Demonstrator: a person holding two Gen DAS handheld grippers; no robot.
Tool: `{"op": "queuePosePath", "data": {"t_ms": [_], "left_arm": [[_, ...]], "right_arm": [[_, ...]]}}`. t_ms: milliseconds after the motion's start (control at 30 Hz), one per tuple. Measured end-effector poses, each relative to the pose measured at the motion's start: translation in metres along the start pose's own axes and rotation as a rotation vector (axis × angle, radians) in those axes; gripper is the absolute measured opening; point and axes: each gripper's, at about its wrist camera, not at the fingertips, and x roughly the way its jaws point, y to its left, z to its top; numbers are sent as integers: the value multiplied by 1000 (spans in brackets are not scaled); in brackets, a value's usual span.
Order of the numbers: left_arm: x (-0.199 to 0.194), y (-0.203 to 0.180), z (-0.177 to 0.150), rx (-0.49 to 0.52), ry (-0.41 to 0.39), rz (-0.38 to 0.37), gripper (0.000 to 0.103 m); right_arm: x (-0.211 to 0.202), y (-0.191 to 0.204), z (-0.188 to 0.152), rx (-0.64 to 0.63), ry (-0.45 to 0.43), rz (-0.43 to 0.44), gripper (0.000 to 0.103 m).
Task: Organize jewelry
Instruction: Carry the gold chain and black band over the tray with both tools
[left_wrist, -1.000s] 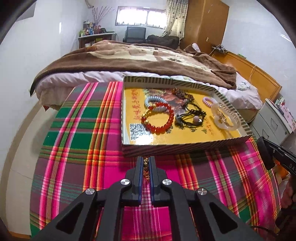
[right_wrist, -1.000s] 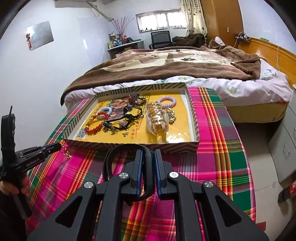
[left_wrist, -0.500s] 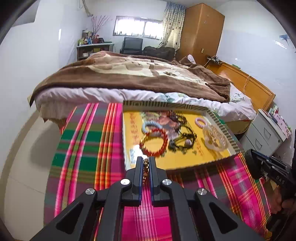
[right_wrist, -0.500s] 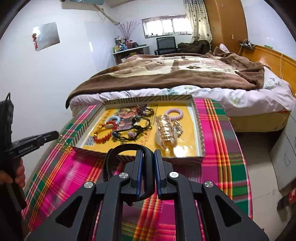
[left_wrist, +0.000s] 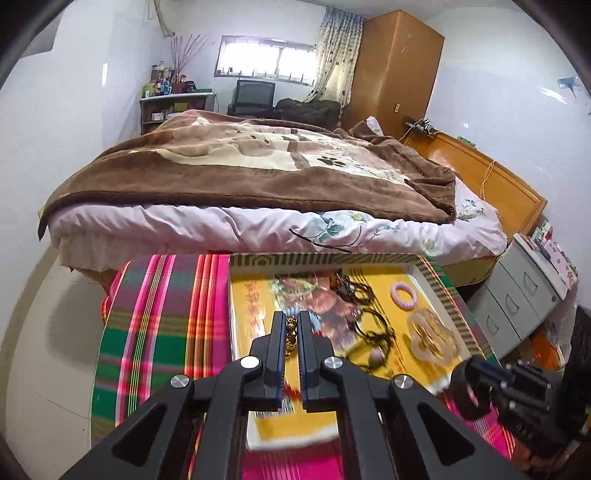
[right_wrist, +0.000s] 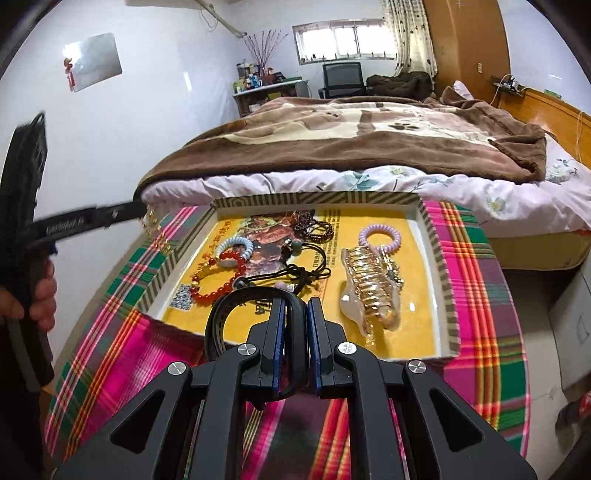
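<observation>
A striped tray (right_wrist: 439, 258) with a yellow floor sits on the plaid table. In it lie a red bead bracelet (right_wrist: 218, 284), a black cord necklace (right_wrist: 295, 273), a lilac spiral hair tie (right_wrist: 380, 236) and a gold hair claw (right_wrist: 373, 291). My left gripper (left_wrist: 291, 317) is shut on a gold chain (left_wrist: 290, 334) and hangs over the tray's left part (left_wrist: 325, 258). The right wrist view shows the chain (right_wrist: 151, 221) dangling from the left gripper (right_wrist: 142, 208). My right gripper (right_wrist: 296, 302) is shut on a black hairband (right_wrist: 255, 295), over the tray's near edge.
The plaid cloth (right_wrist: 476, 295) covers a small round table. A bed with a brown blanket (left_wrist: 258, 166) stands just beyond the tray. Grey drawers (left_wrist: 524, 295) are at the right. A person's hand (right_wrist: 44, 295) grips the left tool's handle.
My left gripper has risen and moved forward from the cloth to above the tray, still holding the gold chain. My right gripper has moved forward to the tray's near edge with the hairband.
</observation>
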Motion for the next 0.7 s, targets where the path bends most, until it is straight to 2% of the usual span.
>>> {"op": "queuePosePath", "data": {"t_ms": [333,700], "left_arm": [[86,2,36,4,71,-36,6],[145,-5,37,15,145,-54,6]], "right_arm": [[41,-4,4,-10,58,-10,12],[61,-6,4,-54,96,-30,12]]}}
